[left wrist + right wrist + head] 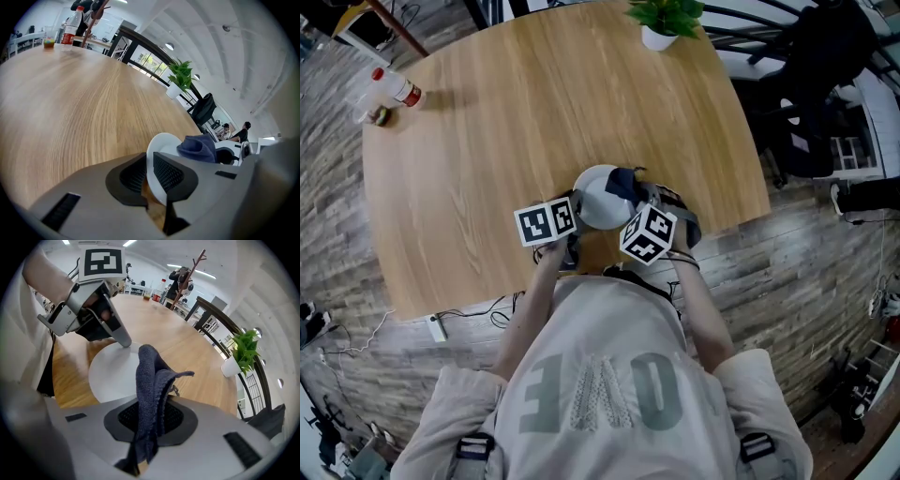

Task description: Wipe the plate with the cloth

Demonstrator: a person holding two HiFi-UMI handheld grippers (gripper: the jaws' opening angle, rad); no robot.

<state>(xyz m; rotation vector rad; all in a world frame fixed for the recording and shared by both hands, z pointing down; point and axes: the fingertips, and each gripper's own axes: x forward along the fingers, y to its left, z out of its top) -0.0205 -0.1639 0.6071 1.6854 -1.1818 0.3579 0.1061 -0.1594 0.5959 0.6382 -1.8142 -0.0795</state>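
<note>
Plate (164, 142) — rim pinched at 7 o'clock by left gripper (149, 174) | cloth (151, 376) clamped in right gripper (150, 420) — at plate's 2 o'clock

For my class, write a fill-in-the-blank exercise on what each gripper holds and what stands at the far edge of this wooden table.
1. The left gripper grips the rim of the white ____.
2. The right gripper holds a dark blue ____.
3. At the far edge of the table, a white pot holds a green ____.

Missing words: plate; cloth; plant.
</note>
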